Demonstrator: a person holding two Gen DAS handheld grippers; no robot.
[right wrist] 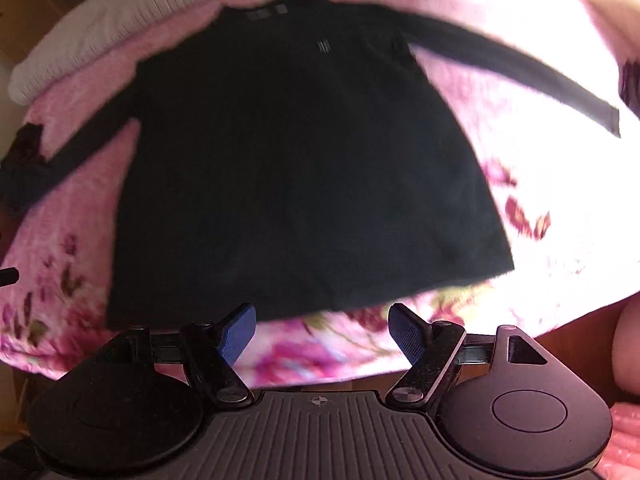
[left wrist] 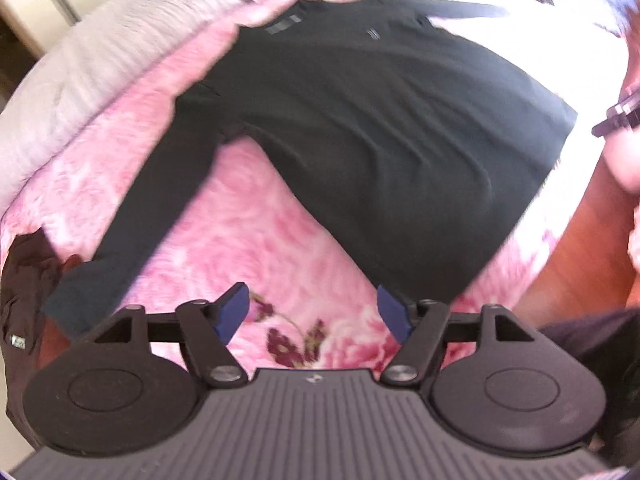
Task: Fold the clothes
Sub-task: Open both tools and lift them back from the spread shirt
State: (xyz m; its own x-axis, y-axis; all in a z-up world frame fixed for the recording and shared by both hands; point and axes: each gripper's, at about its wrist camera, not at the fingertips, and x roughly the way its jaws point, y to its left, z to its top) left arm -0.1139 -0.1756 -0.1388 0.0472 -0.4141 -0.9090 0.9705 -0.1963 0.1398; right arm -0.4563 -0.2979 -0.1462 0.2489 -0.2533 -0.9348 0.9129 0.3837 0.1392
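Observation:
A black long-sleeved shirt (left wrist: 360, 128) (right wrist: 288, 168) lies flat on a pink flowered blanket (left wrist: 224, 248) (right wrist: 540, 200), collar at the far side, both sleeves spread outward. My left gripper (left wrist: 314, 312) hangs open above the blanket near the shirt's hem and left sleeve, its blue pads (left wrist: 232, 312) holding nothing. Over the shirt's near hem, my right gripper (right wrist: 322, 334) is also open, with only blanket showing between its blue pads (right wrist: 238, 334). Both views are blurred.
A white ribbed cover (left wrist: 104, 64) (right wrist: 100, 36) lies along the far side of the blanket. A dark brown garment (left wrist: 24, 292) is bunched at the left edge. Orange wooden floor (left wrist: 592, 232) shows to the right, beside part of the other gripper (left wrist: 616, 116).

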